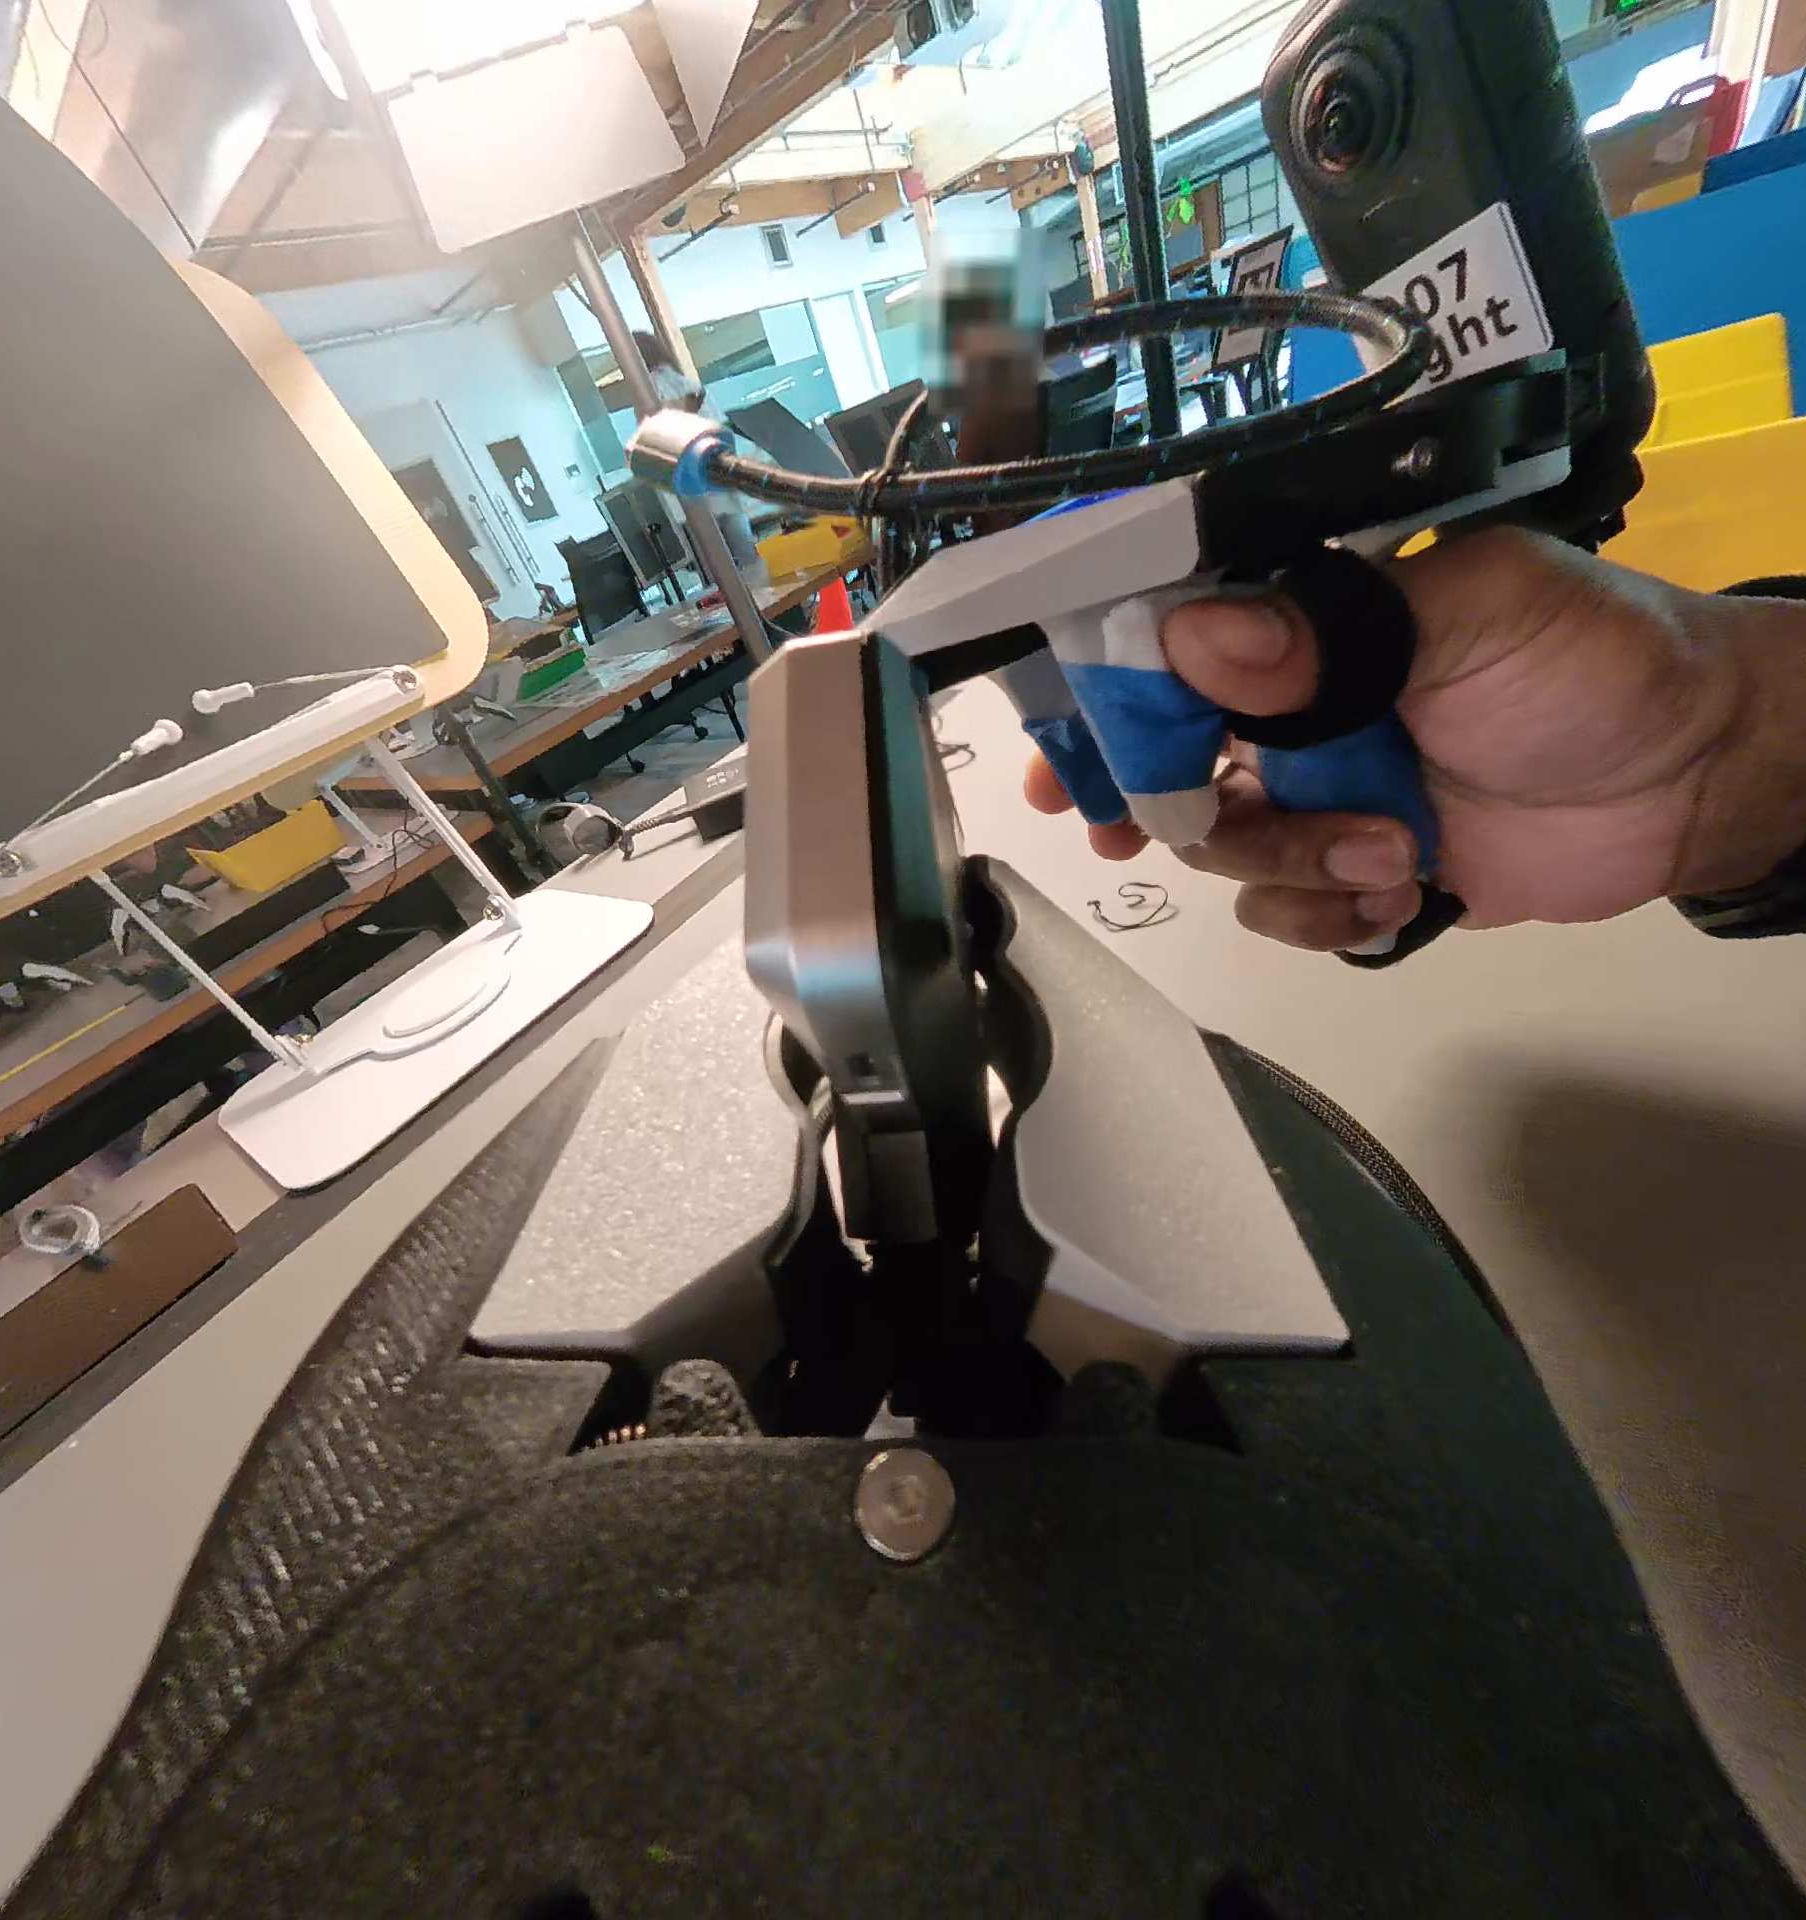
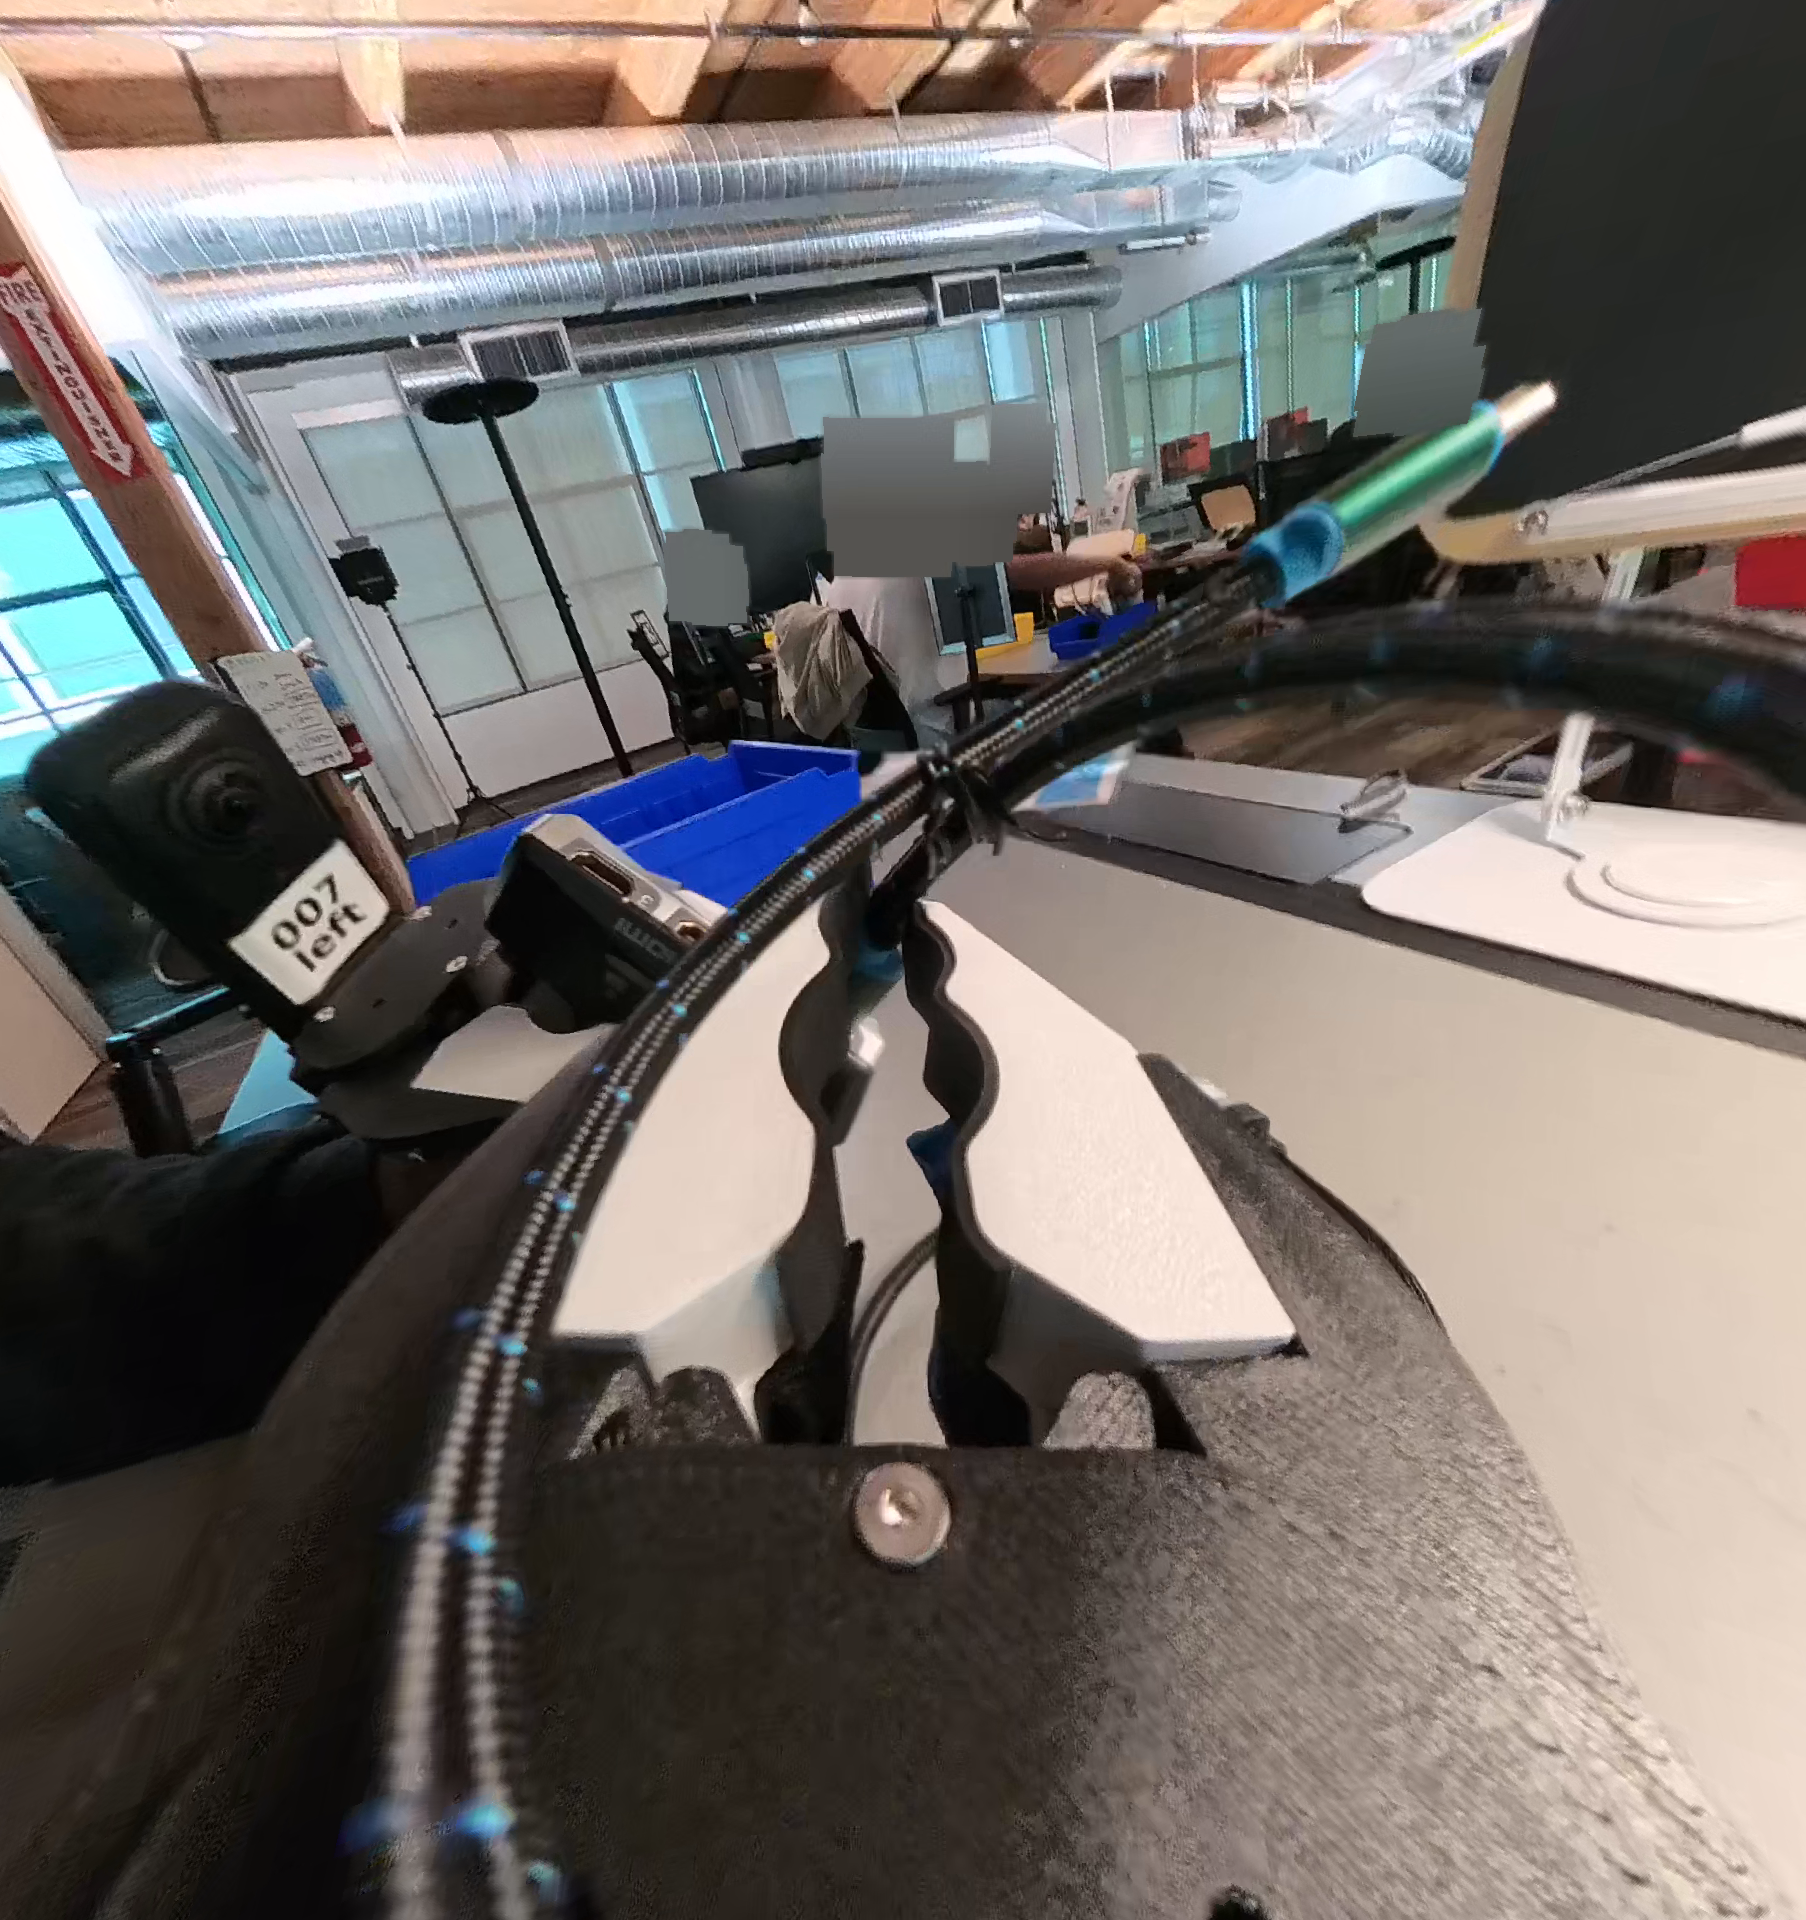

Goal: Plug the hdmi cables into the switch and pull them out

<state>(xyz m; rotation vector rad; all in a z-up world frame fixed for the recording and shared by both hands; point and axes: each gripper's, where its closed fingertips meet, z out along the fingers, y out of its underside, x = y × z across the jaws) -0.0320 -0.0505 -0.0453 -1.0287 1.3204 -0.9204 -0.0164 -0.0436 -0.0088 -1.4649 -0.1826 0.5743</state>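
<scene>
Silver-black switch (image 1: 857, 935) — slim, upright, fingers (image 1: 992, 997) clamping

Open-plan workshop: workbenches (image 1: 608, 675), exposed ducts (image 2: 566, 187), parts bins (image 2: 712, 810).

Each hand-held gripper has a black, rough-textured body with one round silver screw head at its middle, and two pale grey, grainy finger plates lined with black wavy-edged pads. Seen from the left wrist view, the right hand-held gripper (image 1: 878, 873) carries a black lens-fronted camera (image 1: 1439, 177) bearing a white label, on a black bracket with a small screw; its handle is wrapped in blue and white cloth with a black loop. The hand (image 1: 1501, 769) wears a dark sleeve. The left hand-held gripper (image 2: 608, 925) has the same labelled camera (image 2: 192, 821).
</scene>
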